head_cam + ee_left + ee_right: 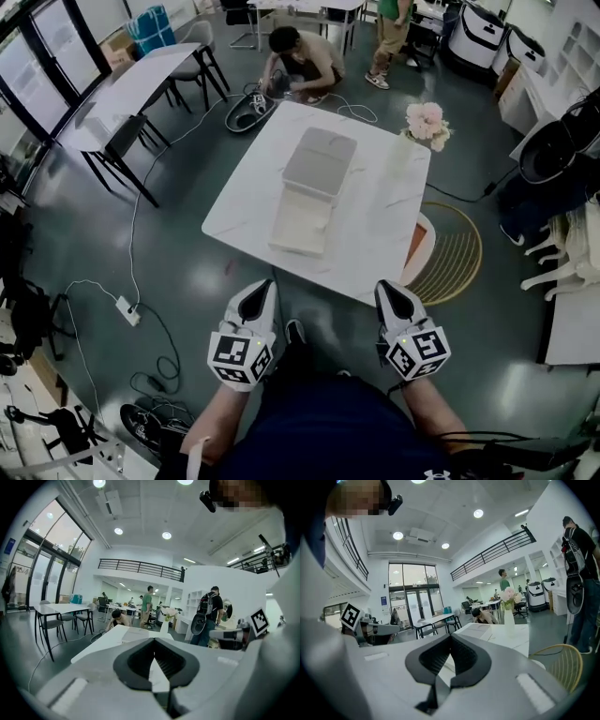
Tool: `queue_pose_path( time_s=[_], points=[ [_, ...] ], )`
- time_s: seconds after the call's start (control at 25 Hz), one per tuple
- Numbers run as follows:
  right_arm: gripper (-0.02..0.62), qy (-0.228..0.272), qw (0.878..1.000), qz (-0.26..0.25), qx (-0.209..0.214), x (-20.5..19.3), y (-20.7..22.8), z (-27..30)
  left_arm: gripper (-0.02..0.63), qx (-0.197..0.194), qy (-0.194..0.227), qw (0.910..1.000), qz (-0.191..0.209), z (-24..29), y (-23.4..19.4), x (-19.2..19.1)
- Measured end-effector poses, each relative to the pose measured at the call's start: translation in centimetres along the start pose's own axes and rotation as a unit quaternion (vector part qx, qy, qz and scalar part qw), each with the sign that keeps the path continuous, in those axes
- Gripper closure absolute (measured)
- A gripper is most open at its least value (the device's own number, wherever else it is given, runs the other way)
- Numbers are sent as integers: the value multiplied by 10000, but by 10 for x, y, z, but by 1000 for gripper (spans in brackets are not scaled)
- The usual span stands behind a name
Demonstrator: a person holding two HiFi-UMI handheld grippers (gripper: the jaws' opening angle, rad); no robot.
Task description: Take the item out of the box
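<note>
**Reach for the box: jaws shut, need opening**

Both grippers hang short of the table [375, 234], off its near edge.
- Left gripper [263, 291]: jaws closed, nothing between them.
- Right gripper [395, 292]: also closed and empty.
- Box [302, 223]: mid-table, well apart from both grippers. The pale tray lies nearer me, with the grey lid [321, 159] flat beyond it, touching.
- Item: presumably in the tray, but too pale and flat to make out from here.
- Flowers [427, 122]: far right corner, away from the box.

Judgement: the step in hand is the reach.
- Bring both grippers in over the near edge and open the jaws before arriving.
- One gripper probably steadies the tray wall while the other takes the item by an edge.
- Risk: the light box slides on the smooth top, or lifts with the item.
</note>
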State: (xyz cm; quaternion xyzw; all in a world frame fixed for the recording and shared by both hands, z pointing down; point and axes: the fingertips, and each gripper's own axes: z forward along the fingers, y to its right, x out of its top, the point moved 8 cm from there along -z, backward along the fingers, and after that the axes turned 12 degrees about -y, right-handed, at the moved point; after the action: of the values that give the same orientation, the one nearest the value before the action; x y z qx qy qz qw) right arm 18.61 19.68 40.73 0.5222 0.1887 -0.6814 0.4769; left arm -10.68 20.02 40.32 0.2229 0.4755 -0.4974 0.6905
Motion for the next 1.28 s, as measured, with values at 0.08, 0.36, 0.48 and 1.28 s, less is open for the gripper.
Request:
queue_pose_path(
  time_s=[0.08,0.36,0.48,1.28],
  points=[
    [592,10,10000,36,-74,11,-4,24,603,-156,-21,9999,63,16,-20,11],
    [592,-80,9991,160,-394,31,-8,79,603,-446,-128,9986,246,51,-72,33],
    [592,-113,9984,202,-513,38,-7,96,603,-474,-228,9983,238,64,-92,35],
    [592,-349,9978,508,-260,60,67,161,532,-1058,-1469,9764,1181,184,-96,36]
  ],
)
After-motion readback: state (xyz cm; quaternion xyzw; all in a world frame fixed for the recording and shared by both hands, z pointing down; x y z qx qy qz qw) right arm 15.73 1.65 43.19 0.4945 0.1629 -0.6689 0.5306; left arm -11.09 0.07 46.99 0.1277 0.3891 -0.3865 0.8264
